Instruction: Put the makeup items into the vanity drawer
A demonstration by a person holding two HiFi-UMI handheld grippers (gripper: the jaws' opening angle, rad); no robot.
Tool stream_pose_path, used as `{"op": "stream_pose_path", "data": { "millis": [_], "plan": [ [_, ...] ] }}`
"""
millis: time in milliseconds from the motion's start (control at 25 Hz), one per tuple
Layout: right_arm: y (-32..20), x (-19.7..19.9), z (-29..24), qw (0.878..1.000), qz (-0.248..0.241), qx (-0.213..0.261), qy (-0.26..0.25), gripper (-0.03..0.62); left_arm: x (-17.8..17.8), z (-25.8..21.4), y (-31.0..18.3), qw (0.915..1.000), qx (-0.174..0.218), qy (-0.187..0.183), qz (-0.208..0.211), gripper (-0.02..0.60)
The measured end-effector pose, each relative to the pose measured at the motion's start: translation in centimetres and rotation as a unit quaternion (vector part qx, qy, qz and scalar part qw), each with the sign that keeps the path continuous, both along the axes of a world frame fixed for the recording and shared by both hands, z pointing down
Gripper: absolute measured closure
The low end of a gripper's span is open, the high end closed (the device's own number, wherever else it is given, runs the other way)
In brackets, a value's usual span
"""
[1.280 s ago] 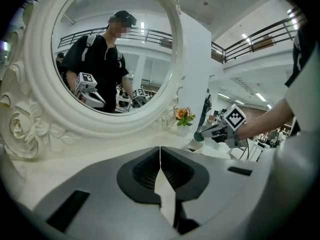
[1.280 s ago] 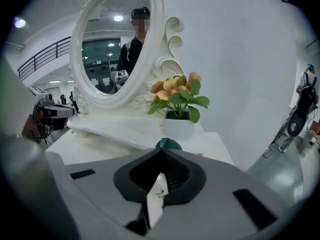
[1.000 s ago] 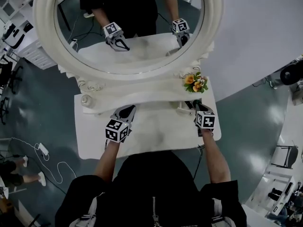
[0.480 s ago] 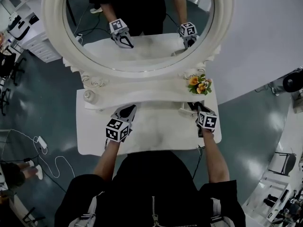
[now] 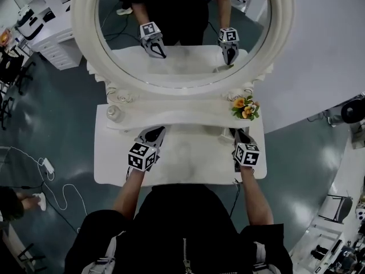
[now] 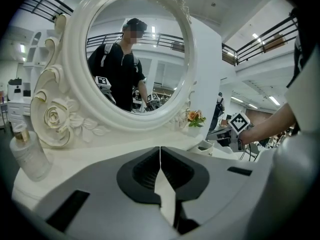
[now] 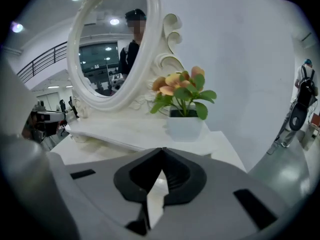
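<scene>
The left gripper (image 5: 154,132) is hovering over the left half of the white vanity top (image 5: 188,167). Its jaws are pressing together and nothing is sitting between them. Over on the right, the right gripper (image 5: 237,133) is hanging just in front of the raised shelf (image 5: 182,119), pointing toward the potted flowers (image 5: 245,107). Its jaws have just been closing and are now meeting tip to tip, with nothing caught between them. The clear bottle (image 5: 113,113) is standing upright at the left end of that shelf. It is tucking in beside the carved rose at the foot of the oval mirror (image 5: 85,44), well apart from both grippers. The mirror is reflecting the person and both grippers back.
</scene>
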State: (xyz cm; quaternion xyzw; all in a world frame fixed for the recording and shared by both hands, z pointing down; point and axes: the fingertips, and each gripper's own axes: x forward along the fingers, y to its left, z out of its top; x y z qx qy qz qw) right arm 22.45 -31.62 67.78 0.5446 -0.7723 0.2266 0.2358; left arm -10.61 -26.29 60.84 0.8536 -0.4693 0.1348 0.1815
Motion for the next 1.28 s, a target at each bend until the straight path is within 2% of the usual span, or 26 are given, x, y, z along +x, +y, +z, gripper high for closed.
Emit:
{"op": "stream_pose_path", "data": {
  "millis": [360, 600, 840, 1040, 1280],
  "plan": [
    [0.3, -10.3, -4.8, 0.991, -0.115, 0.065, -0.011, 0.591, -2.5, -2.1, 0.8, 0.9994, 0.022, 0.000, -0.027, 0.560],
    [-0.3, -15.6, -11.2, 0.977, -0.136, 0.151, -0.070, 0.591, -4.1, -5.6, 0.6, 0.9967, 0.064, -0.008, -0.051, 0.560],
    [-0.2, -17.6, -16.4, 0.960, -0.154, 0.217, -0.089, 0.592, -5.9, -9.5, 0.6, 0.9915, 0.106, -0.007, -0.074, 0.560],
    [0.0, -17.6, -17.2, 0.957, -0.160, 0.228, -0.085, 0.592, -6.1, -10.6, 1.1, 0.9897, 0.120, -0.009, -0.077, 0.560],
    [0.1, -17.2, -16.6, 0.956, -0.156, 0.231, -0.089, 0.592, -6.0, -10.1, 1.2, 0.9903, 0.115, -0.004, -0.079, 0.560]
  ]
}}
